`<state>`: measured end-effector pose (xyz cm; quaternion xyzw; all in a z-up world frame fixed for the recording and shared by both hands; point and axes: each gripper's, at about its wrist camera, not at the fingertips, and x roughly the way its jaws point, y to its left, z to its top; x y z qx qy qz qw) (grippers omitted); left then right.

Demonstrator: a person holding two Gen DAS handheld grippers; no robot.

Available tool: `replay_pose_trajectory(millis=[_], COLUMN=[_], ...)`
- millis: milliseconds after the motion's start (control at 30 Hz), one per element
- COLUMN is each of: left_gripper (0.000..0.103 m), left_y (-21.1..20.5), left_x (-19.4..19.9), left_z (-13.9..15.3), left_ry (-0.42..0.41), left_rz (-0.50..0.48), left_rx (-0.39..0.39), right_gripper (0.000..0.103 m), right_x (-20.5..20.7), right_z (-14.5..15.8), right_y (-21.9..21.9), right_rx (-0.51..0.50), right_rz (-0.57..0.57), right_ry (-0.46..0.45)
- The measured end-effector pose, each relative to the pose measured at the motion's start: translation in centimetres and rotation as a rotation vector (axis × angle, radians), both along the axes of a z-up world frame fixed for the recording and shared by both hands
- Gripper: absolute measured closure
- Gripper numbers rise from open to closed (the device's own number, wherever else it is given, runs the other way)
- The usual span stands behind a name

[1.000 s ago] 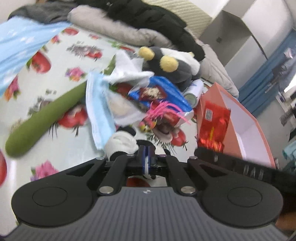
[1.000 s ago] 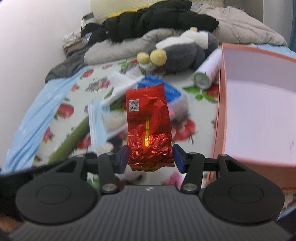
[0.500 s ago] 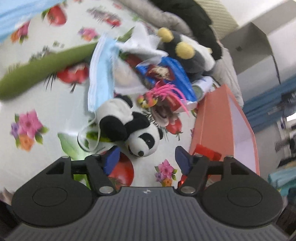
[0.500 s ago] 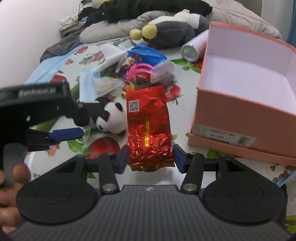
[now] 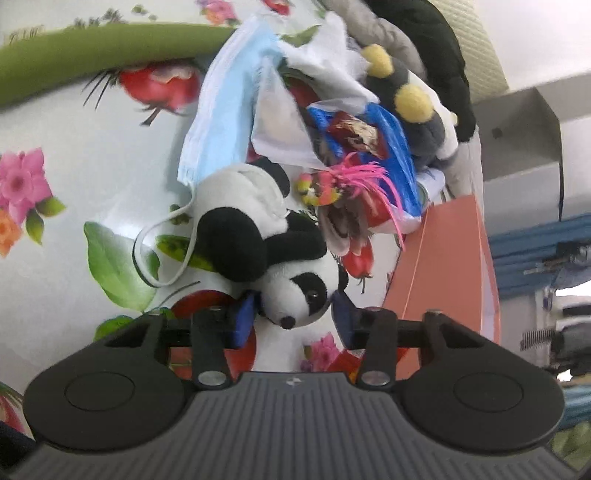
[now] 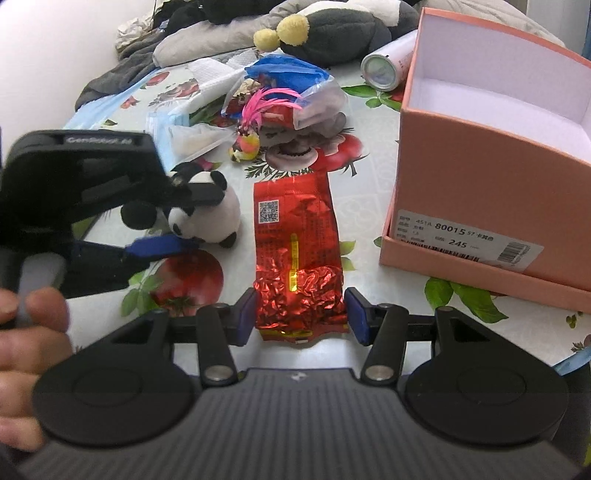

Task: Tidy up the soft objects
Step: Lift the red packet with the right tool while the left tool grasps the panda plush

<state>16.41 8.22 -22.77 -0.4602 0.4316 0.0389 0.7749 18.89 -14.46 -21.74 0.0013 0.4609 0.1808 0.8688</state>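
A small panda plush (image 5: 303, 284) lies on the flowered cloth, an ear loop of the blue face mask (image 5: 225, 110) draped over it. My left gripper (image 5: 293, 319) is around the panda's head. Its jaws are closing and both pads touch the head's sides. The right wrist view shows the same grip on the panda (image 6: 218, 210), with the left gripper (image 6: 195, 219) coming in from the left. My right gripper (image 6: 301, 317) is shut on the crumpled end of a red foil packet (image 6: 295, 236), low over the cloth.
An open pink box (image 6: 480, 184) stands right of the packet. Behind are a clear bag of snacks (image 6: 295, 85), a pink-feathered bird toy (image 6: 251, 140), a white bottle (image 6: 388, 62), a penguin plush (image 6: 332, 26) and a long green plush (image 5: 92, 55). A person's hand (image 6: 26, 332) holds the left gripper.
The left gripper went from shut to open, rolled and sank onto the panda, and its jaws now narrow on the head. The right gripper came down with the red packet beside the box.
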Motion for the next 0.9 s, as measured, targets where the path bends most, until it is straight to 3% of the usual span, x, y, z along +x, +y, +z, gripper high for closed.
replay_pose_trajectory(millis=[167,300,433,533,600,633,800,900], left_gripper=[0.055,0.054,0.054,0.050,0.032,0.029,0.027,0.027], left_y=[-0.1,-0.4,-0.3,0.4,0.9,1.2,1.8,1.6], left_x=[-1.1,-1.7,-3.0,-4.0,-4.7,-5.0,-5.8,-5.9], left_z=[1.6,2.6,3.5,3.6,3.7,3.7,3.6,3.4], left_ry=[-0.004,0.012,0.038,0.036,0.026,0.014,-0.017,-0.025], left_rz=[-0.098,-0.277,-0.350,-0.344,-0.311,-0.288,-0.150,-0.120], left_rx=[0.106,0.179,0.304,0.329,0.329,0.323,0.318,0.307], right_gripper=[0.049,0.048,0.039,0.028,0.028,0.028,0.029,0.033], right_x=[-0.1,-0.1,0.0,-0.3,-0.4,-0.5,-0.5,-0.6], right_z=[-0.1,-0.1,-0.2,0.0,0.0,0.0,-0.5,-0.8], right_y=[0.2,0.4,0.8,0.8,0.9,1.0,1.9,2.3], right_rx=[0.010,0.026,0.028,0.024,0.026,0.021,-0.023,-0.055], right_rz=[0.011,0.023,0.032,0.051,0.058,0.062,0.083,0.105], right_ry=[0.000,0.005,0.018,0.002,-0.011,-0.018,-0.068,-0.084])
